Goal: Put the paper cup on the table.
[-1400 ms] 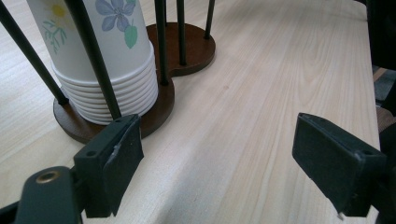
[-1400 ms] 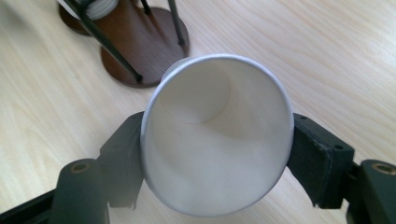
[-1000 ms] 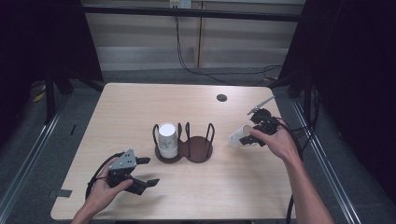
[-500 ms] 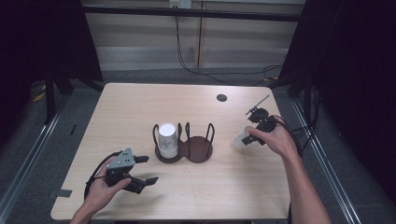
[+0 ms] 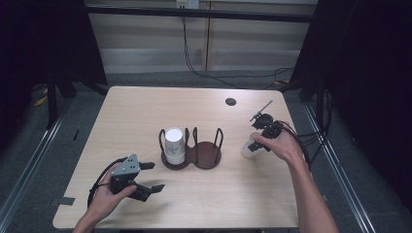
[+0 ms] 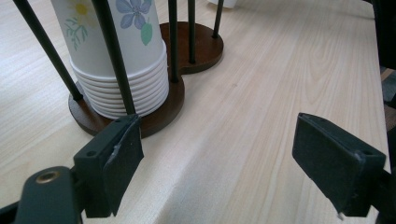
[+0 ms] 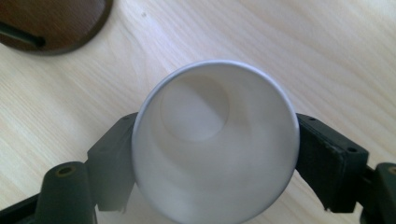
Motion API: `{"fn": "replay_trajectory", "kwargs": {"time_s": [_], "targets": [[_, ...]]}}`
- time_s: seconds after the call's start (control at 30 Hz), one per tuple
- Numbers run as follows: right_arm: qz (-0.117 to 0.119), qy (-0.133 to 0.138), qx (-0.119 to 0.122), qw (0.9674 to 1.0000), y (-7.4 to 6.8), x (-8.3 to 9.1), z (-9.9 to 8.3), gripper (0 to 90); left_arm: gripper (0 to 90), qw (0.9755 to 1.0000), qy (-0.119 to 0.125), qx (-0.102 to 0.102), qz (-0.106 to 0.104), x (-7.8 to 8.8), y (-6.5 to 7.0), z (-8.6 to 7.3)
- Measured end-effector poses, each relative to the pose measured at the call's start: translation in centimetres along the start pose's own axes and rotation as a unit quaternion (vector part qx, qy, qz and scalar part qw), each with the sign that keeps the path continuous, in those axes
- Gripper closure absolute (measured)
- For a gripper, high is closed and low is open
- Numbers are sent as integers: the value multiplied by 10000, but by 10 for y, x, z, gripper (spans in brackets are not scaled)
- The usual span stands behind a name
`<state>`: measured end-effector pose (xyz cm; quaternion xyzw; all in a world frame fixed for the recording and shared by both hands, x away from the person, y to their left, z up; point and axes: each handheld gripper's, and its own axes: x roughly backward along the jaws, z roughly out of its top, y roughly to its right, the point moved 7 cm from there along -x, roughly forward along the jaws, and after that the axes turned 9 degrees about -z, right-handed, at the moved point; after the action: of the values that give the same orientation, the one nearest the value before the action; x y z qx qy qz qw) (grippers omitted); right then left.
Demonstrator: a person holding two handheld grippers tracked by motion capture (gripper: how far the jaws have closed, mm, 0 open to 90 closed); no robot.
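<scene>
High view: the right tool (image 5: pixel 252 144) stands at the right side of the tabletop (image 5: pixel 145 107) with a white paper cup (image 5: pixel 249 148) between its jaws. Its jaws have just been opening; in the right gripper view they flank the cup (image 7: pixel 215 140), and whether the pads press on it cannot be told. The left tool (image 5: pixel 148 177), jaws spread and empty, rests near the wooden cup holder (image 5: pixel 206 158), which carries a cup stack (image 5: pixel 174 144)
</scene>
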<state>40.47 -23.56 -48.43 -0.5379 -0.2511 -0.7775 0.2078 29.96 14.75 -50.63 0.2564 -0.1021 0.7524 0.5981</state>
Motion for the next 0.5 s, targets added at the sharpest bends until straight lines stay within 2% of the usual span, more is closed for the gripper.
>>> {"fn": "replay_trajectory", "kwargs": {"time_s": [0.13, 0.23, 0.4, 0.5], "targets": [[-22, 201, -11, 9998, -1, -1, 3, 204, 160, 10000, -9, 34, -22, -1, 0, -1], [-55, 161, -74, 9998, 0, 0, 2, 189, 160, 10000, -18, 23, -24, -1, 0, -1], [-11, 481, -111, 9988, 1, 6, 6, 155, 160, 10000, 22, 35, -22, 0, 0, 0], [-7, 584, -151, 9982, -1, 7, 8, 152, 160, 10000, 0, 33, -17, 0, 0, 0]]}}
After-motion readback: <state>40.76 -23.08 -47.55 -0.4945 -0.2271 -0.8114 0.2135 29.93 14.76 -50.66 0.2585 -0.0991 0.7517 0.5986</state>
